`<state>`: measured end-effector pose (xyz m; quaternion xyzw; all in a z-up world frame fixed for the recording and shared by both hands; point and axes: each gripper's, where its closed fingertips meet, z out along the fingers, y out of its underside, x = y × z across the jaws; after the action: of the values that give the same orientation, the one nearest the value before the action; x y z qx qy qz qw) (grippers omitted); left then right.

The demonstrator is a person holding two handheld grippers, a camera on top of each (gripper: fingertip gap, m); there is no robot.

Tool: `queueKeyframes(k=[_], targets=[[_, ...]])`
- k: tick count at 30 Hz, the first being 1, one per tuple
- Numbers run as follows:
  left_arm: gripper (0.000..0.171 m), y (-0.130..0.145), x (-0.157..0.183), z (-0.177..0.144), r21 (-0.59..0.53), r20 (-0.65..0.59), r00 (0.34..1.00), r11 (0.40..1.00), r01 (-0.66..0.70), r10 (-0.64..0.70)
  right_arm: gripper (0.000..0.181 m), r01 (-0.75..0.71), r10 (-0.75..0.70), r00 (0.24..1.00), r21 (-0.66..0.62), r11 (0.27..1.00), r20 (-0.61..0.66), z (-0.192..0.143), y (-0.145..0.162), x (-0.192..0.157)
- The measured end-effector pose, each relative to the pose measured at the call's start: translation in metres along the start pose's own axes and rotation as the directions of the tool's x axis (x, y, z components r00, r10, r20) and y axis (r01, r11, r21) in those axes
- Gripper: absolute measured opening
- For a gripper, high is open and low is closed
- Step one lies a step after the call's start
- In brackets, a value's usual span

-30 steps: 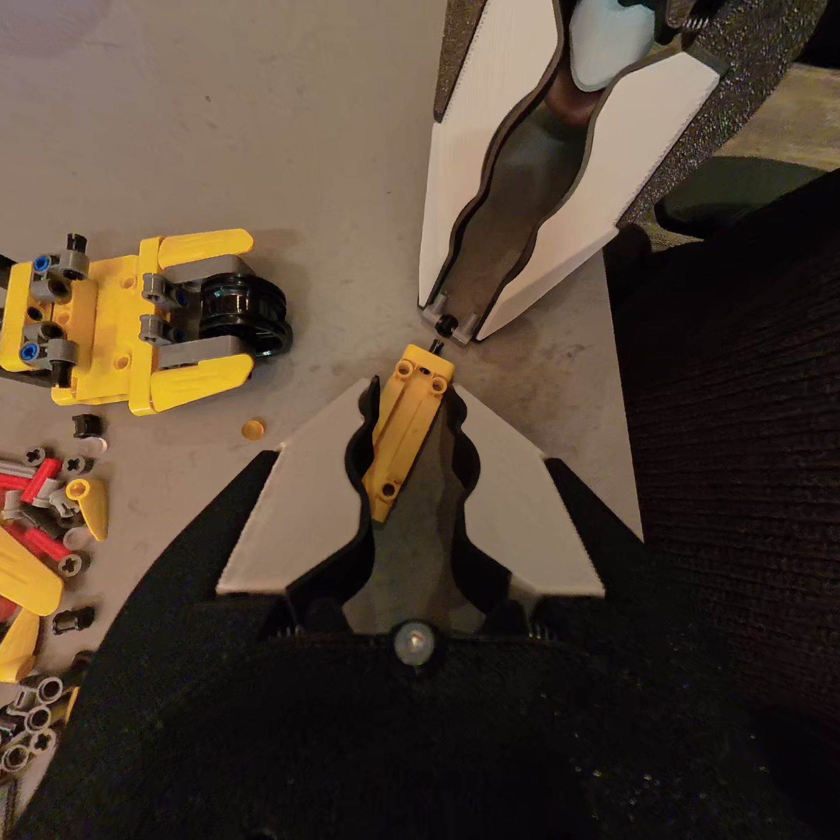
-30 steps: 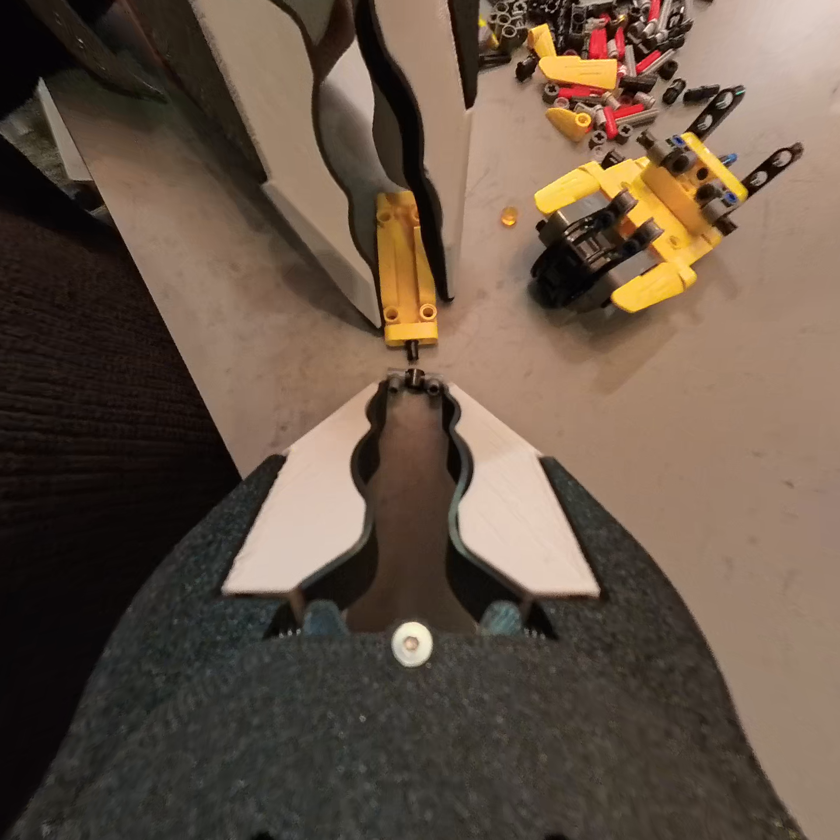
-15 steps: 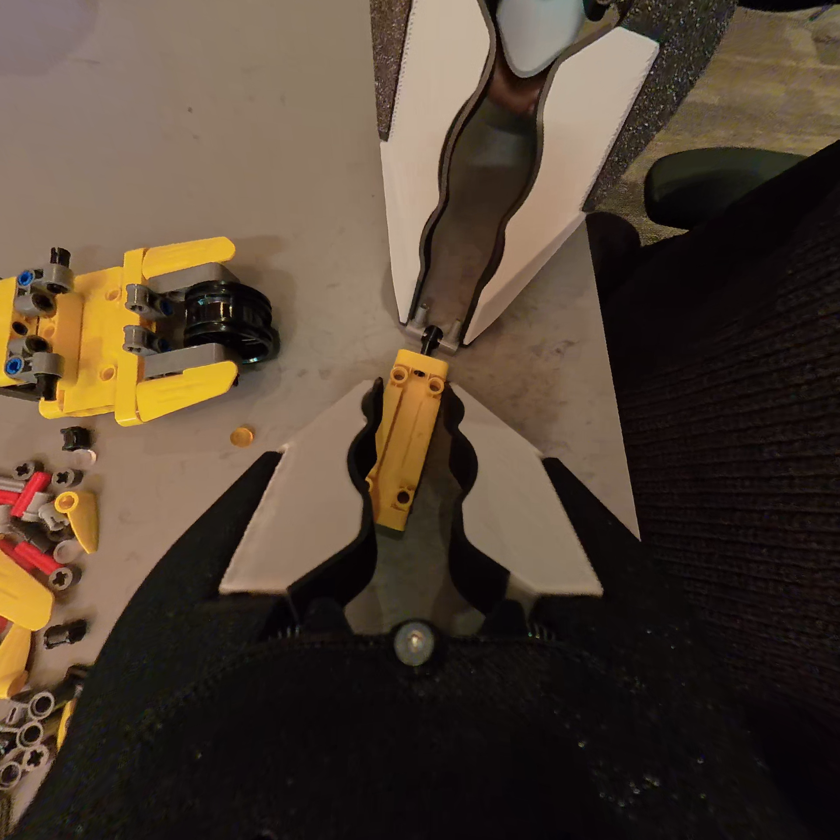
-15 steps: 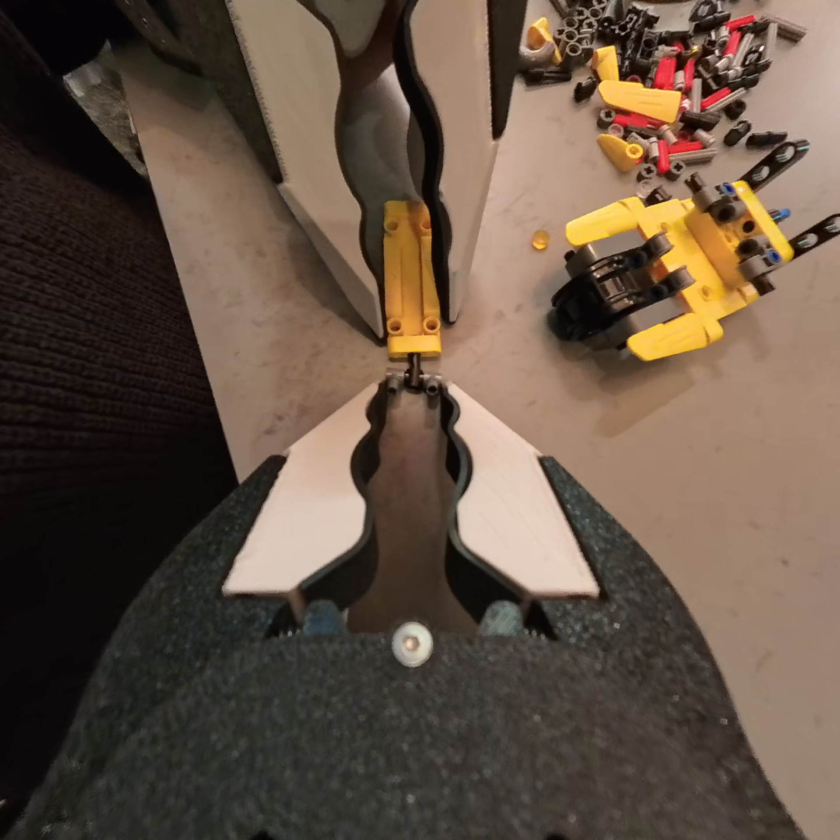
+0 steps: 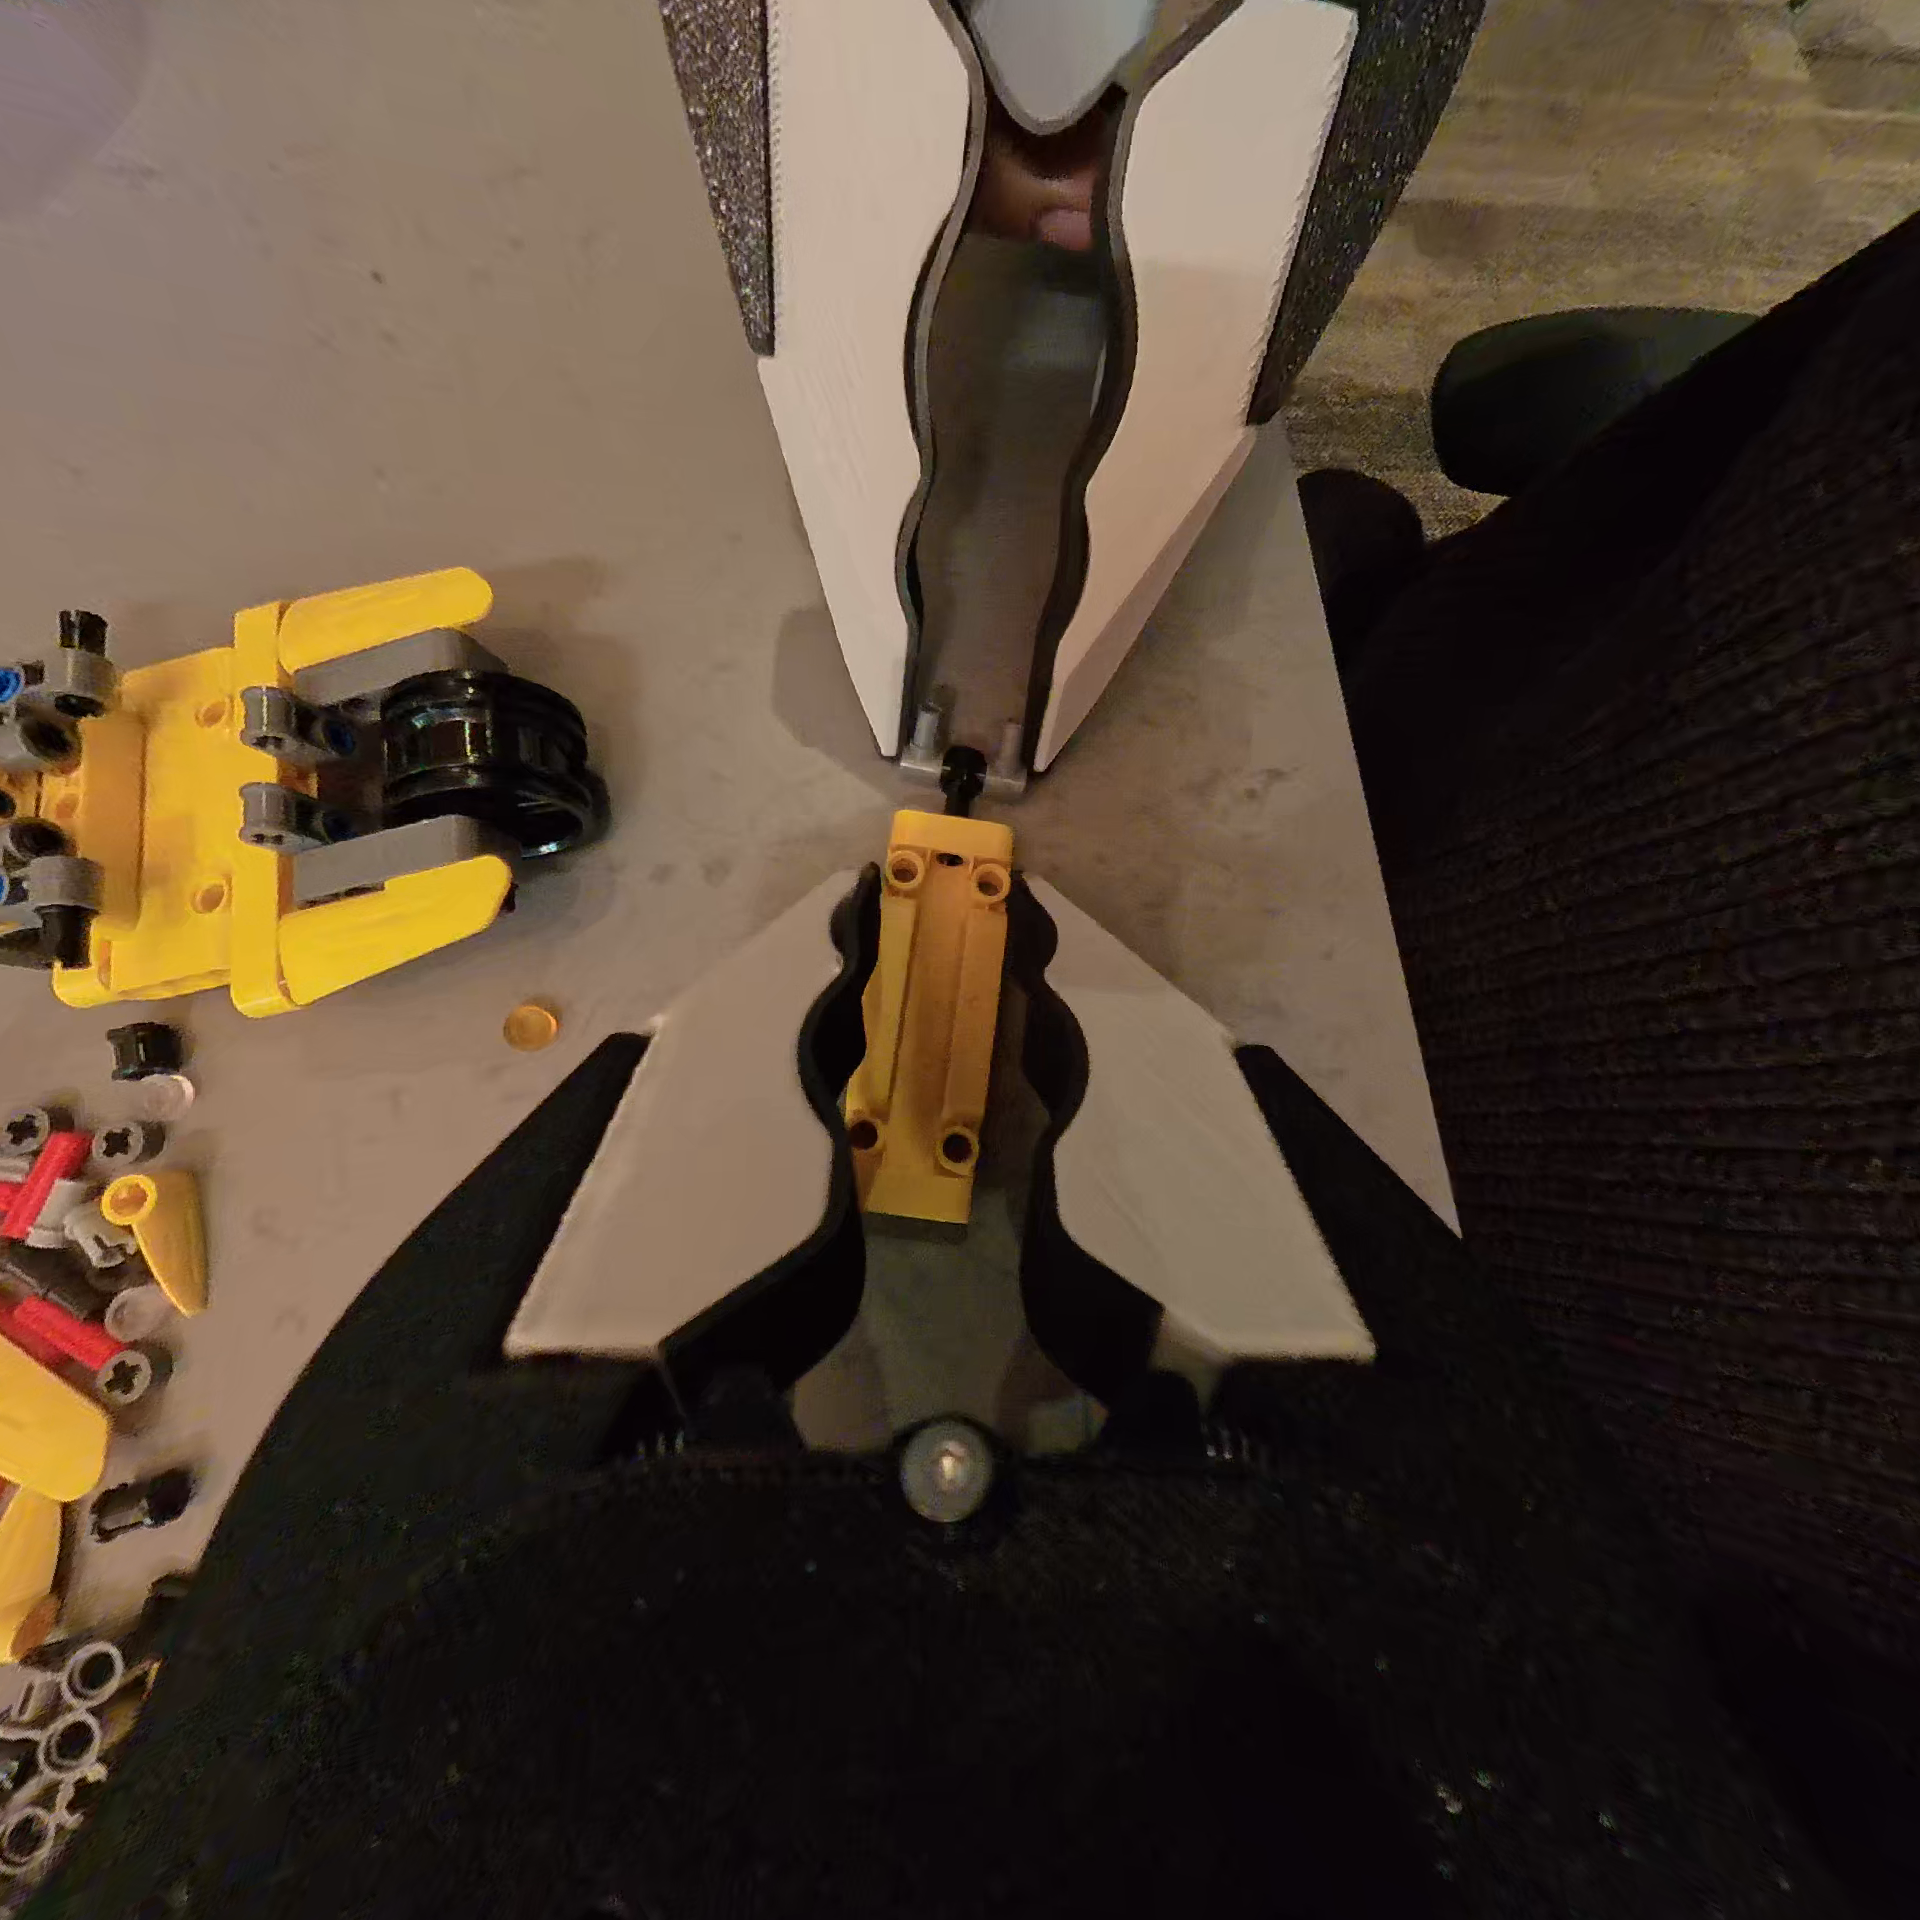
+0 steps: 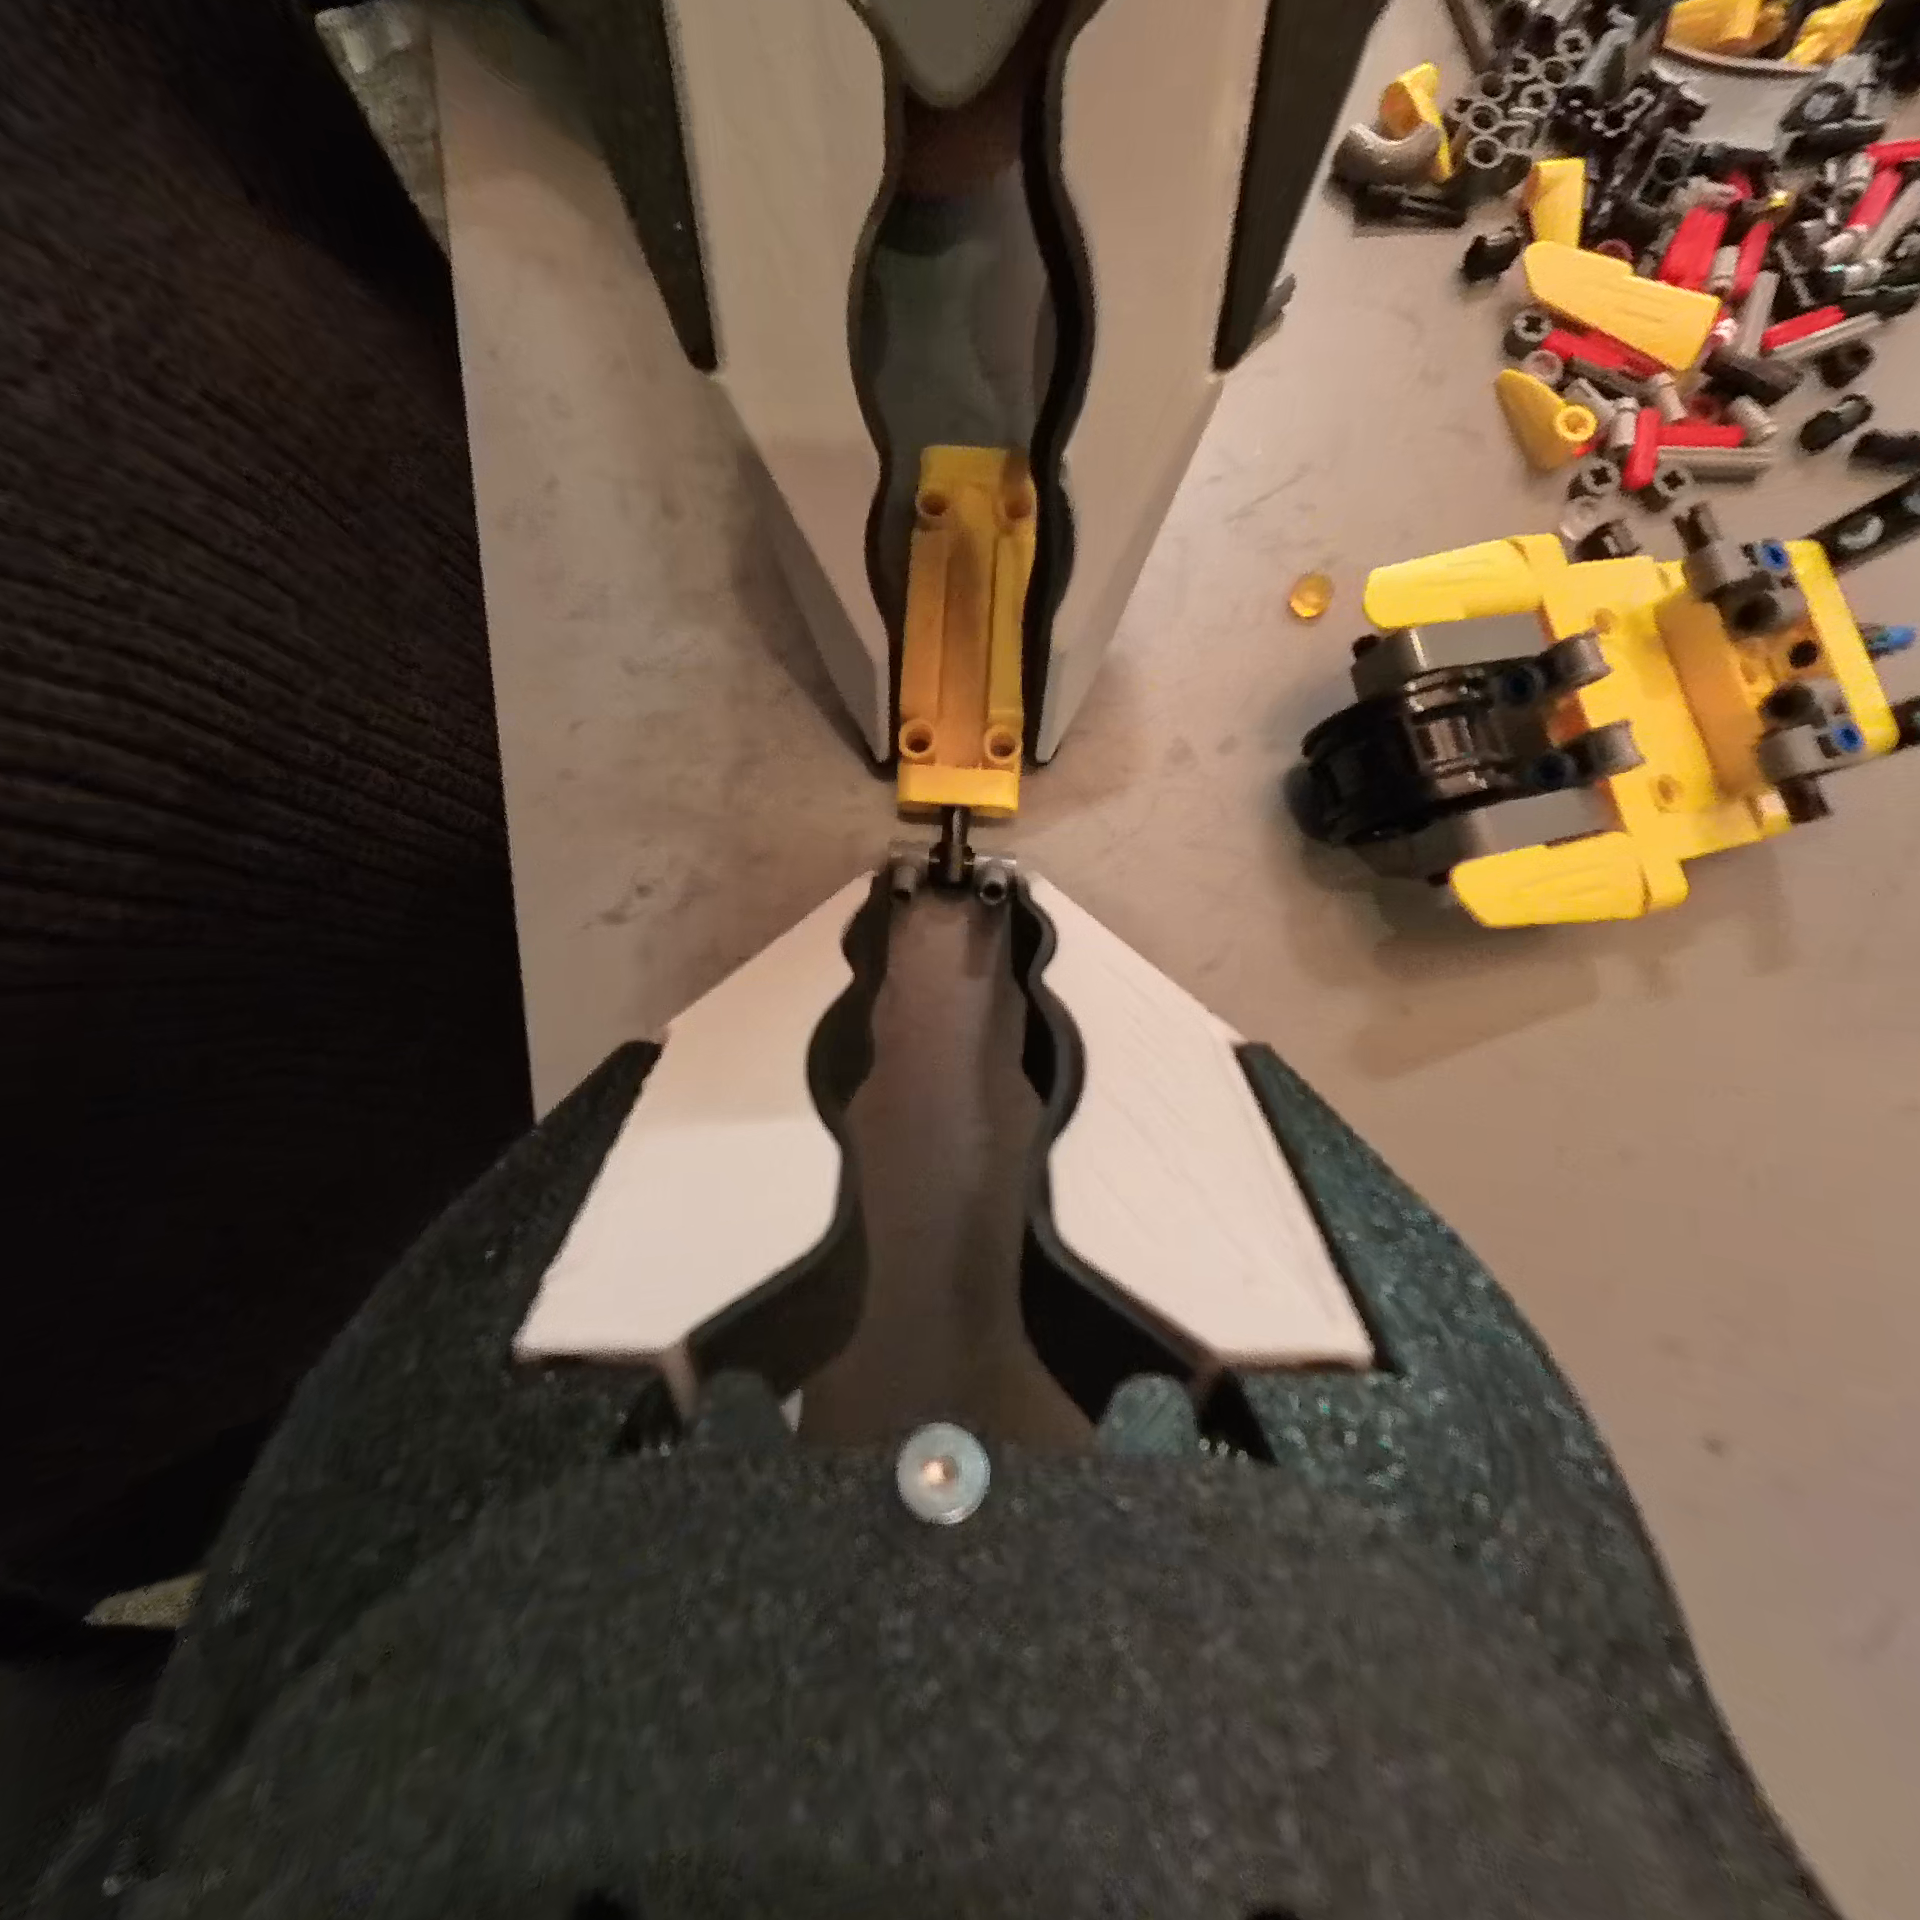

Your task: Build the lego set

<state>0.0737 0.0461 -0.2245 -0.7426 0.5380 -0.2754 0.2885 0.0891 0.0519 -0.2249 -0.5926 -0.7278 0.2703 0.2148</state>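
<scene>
My left gripper (image 5: 945,883) is shut on a long yellow block (image 5: 935,1018) whose end sticks out past the fingertips. My right gripper (image 6: 951,883) is shut on a small grey connector (image 6: 951,871). The two grippers face each other tip to tip just above the table. A short black pin (image 5: 961,779) bridges the narrow gap between the connector and the end of the yellow block (image 6: 961,644). In the left wrist view the right gripper (image 5: 961,758) comes in from the top; in the right wrist view the left gripper (image 6: 961,769) does.
A partly built yellow model with a black wheel (image 5: 312,790) (image 6: 1621,727) lies on the grey table (image 5: 416,312), beside a small orange round stud (image 5: 531,1025). A pile of red, grey and yellow loose parts (image 6: 1714,208) lies beyond it. Dark knit fabric (image 5: 1662,935) borders the table edge. Left and right tips are no more than a few centimetres apart.
The two grippers have drawn together and lined up straight. The gap between the black pin and the yellow block's end has closed.
</scene>
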Motion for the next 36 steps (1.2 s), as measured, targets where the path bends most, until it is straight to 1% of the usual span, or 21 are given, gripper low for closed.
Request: queueKeyframes(k=[3, 6, 9, 11, 12, 16, 20, 29, 33, 36], targets=[[0.02, 0.0, 0.0, 0.0, 0.0, -0.015, 1.0, 1.0, 0.008, -0.008, 0.023, 0.037, -0.037, 0.999, -0.018, 0.999, 0.026, 0.0, 0.0, 0.0], [0.02, 0.0, 0.0, 0.0, 0.0, -0.016, 1.0, 1.0, 0.006, -0.006, 0.023, 0.029, -0.028, 0.999, -0.026, 0.999, 0.044, 0.001, -0.001, 0.0], [0.019, 0.0, 0.001, 0.0, 0.0, -0.018, 1.0, 1.0, 0.006, -0.006, 0.022, 0.017, -0.016, 1.0, -0.026, 1.0, 0.026, 0.001, -0.001, 0.0], [0.019, 0.0, 0.002, 0.001, -0.004, -0.032, 0.999, 1.0, 0.003, -0.003, 0.022, -0.003, 0.003, 1.0, 0.001, 1.0, 0.004, 0.004, -0.006, -0.001], [0.019, -0.001, 0.002, 0.001, -0.002, -0.032, 0.999, 1.0, -0.009, 0.009, 0.022, 0.019, -0.019, 1.0, 0.004, 1.0, -0.008, 0.005, -0.006, -0.002], [0.019, -0.001, 0.002, 0.001, -0.002, -0.047, 0.999, 1.0, 0.005, -0.005, 0.023, 0.012, -0.012, 1.0, -0.011, 1.0, -0.001, 0.005, -0.005, -0.002], [0.019, -0.001, 0.002, 0.001, -0.003, -0.058, 0.998, 1.0, 0.008, -0.008, 0.023, 0.009, -0.009, 1.0, 0.004, 1.0, 0.012, 0.005, -0.006, -0.001], [0.02, -0.001, 0.001, -0.001, -0.001, -0.075, 0.997, 1.0, 0.019, -0.019, 0.023, -0.053, 0.052, 0.998, 0.036, 0.998, 0.03, 0.005, -0.007, 0.001], [0.021, 0.001, -0.004, -0.003, 0.0, -0.065, 0.997, 0.999, 0.038, -0.038, 0.024, -0.084, 0.085, 0.996, 0.064, 0.994, -0.003, 0.006, -0.009, 0.005], [0.022, 0.001, -0.008, -0.003, 0.005, -0.034, 0.999, 0.999, 0.042, -0.042, 0.038, -0.102, 0.107, 0.992, 0.072, 0.992, -0.069, 0.004, -0.007, 0.014]])
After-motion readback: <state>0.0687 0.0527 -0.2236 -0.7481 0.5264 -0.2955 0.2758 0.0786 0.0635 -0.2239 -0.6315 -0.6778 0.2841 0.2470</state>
